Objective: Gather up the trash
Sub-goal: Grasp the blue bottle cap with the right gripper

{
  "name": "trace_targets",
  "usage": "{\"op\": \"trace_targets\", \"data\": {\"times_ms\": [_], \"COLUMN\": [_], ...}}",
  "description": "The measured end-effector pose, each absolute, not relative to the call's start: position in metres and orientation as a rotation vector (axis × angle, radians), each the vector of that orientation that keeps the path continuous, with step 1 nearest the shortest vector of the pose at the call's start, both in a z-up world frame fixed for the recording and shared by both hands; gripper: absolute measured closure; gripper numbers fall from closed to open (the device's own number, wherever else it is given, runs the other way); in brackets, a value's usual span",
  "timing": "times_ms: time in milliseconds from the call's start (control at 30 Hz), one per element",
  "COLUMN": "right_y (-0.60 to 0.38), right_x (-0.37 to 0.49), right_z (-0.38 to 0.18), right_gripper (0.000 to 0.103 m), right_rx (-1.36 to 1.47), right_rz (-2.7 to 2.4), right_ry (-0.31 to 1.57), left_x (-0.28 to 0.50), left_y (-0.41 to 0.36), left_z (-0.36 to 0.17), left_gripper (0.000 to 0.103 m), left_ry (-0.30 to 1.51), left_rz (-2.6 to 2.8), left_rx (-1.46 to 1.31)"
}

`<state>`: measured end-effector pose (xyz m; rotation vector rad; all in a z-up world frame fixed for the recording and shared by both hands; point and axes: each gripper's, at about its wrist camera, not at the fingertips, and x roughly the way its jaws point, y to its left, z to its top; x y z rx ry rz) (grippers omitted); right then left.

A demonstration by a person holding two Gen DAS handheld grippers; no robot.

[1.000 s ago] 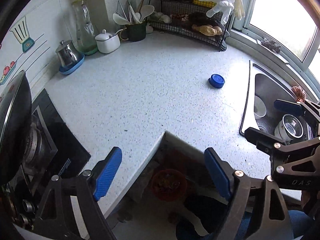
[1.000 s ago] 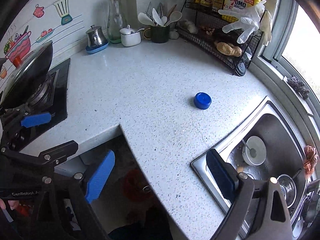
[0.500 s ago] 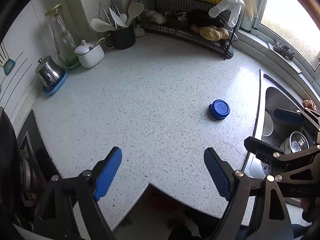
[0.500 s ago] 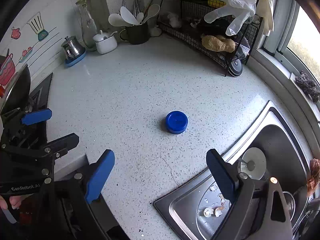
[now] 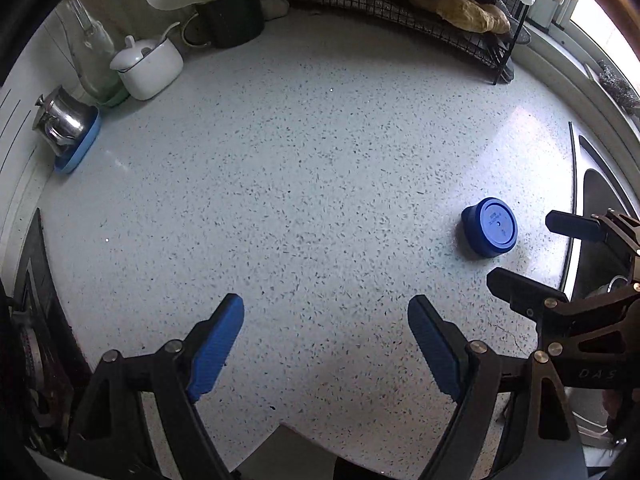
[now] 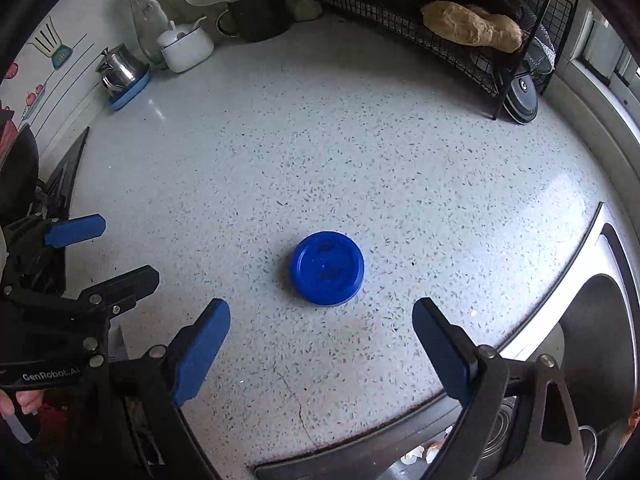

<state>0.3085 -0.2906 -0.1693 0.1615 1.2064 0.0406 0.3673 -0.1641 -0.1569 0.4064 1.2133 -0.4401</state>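
Risk notes — approach on the blue lid (image 6: 327,267), the only loose item on the speckled surface (image 6: 360,140) that reads as trash. It lies flat, top face up, in open space between the wire rack (image 6: 460,52) at the back and the sink (image 6: 592,320) at the right, just ahead of the right gripper (image 6: 320,334).

Right gripper jaws: wide apart, empty, lid a little beyond the gap and roughly centred. Left gripper (image 5: 326,336) jaws: also wide apart, empty, over bare surface; the lid sits off to its right.

Possible failures, judged from this layout:
- Lid is low and flat; pads coming down steeply may strike the surface first or close over the top rim and squeeze it out sideways.
- A skid to the right could send it over the sink edge among the dishes and scraps there.
- Both tools are near each other — the left one shows at the right view's left edge — so a crossing reach could knock them together.
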Motion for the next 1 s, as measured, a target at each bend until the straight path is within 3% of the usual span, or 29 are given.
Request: {"op": "trace_targets", "data": {"times_ms": [100,400,467,1000], "right_y": [-0.292,-0.283,-0.277,-0.214], "right_x": [0.315,0.327,0.327,0.267], "right_z": [-0.176,-0.181,-0.179,-0.132], "right_gripper": [0.012,0.034,0.059,0.060], "right_rx": [0.166,0.125,0.088,0.058], "right_rz": [0.050,0.040,0.022,0.026], "right_ry": [1.217,1.216,1.210,1.179], "left_x": [0.373,0.380,0.378,0.327], "left_y": [-0.168,-0.162,-0.158,-0.091], "left_z": [-0.163,-0.171,-0.169,-0.135], "left_gripper": [0.020,0.020,0.020,0.020], "left_ry": [1.223,1.239,1.236,1.150], "left_rz": [-0.442,-0.444,-0.446,-0.507], "left_rx": [0.420,0.415,0.401,0.325]}}
